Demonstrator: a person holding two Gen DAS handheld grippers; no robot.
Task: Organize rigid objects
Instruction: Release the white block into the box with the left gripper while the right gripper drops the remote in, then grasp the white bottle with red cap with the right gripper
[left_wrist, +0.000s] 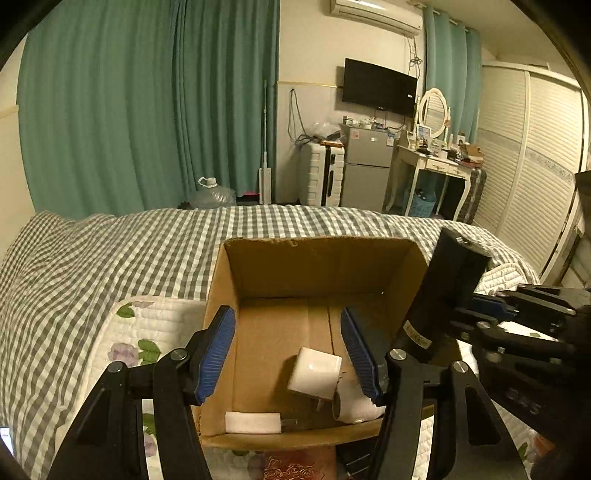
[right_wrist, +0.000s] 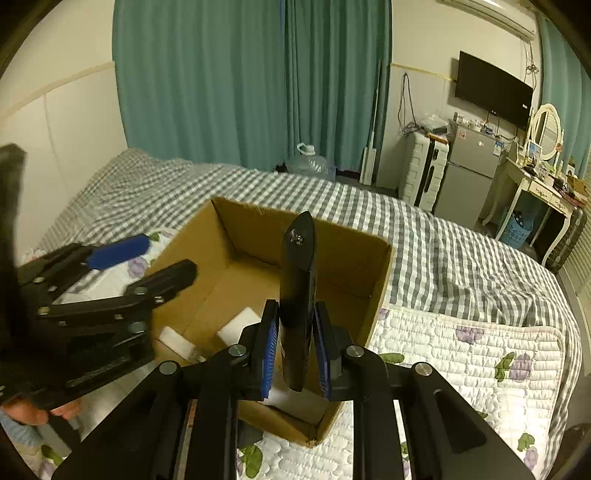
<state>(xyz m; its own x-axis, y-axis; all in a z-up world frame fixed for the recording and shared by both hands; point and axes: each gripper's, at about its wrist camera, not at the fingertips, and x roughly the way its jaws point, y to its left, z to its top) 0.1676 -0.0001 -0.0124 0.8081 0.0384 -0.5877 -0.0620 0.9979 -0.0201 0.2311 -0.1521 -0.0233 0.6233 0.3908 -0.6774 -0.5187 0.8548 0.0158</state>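
An open cardboard box (left_wrist: 317, 258) (right_wrist: 380, 280) stands on the bed. Inside it lie a white plug adapter (left_wrist: 314, 373), a flat white block (left_wrist: 253, 422) (right_wrist: 238, 326) and a white cylinder (left_wrist: 354, 406). My left gripper (left_wrist: 288, 354) (right_wrist: 155, 264) hangs open over the box, its blue pads either side of the adapter and not touching it. My right gripper (right_wrist: 295, 310) (left_wrist: 469, 317) is shut on a long black device (right_wrist: 297, 280) (left_wrist: 443, 295), held upright over the box's right part.
The box rests partly on a quilted floral pad (left_wrist: 155, 332) (right_wrist: 461, 362) over a grey checked bedcover (left_wrist: 110, 251) (right_wrist: 443, 251). A person's hand (right_wrist: 55, 410) shows at lower left. Beyond the bed stand a suitcase (left_wrist: 321, 173), a fridge (left_wrist: 367, 170) and a dressing table (left_wrist: 436, 166).
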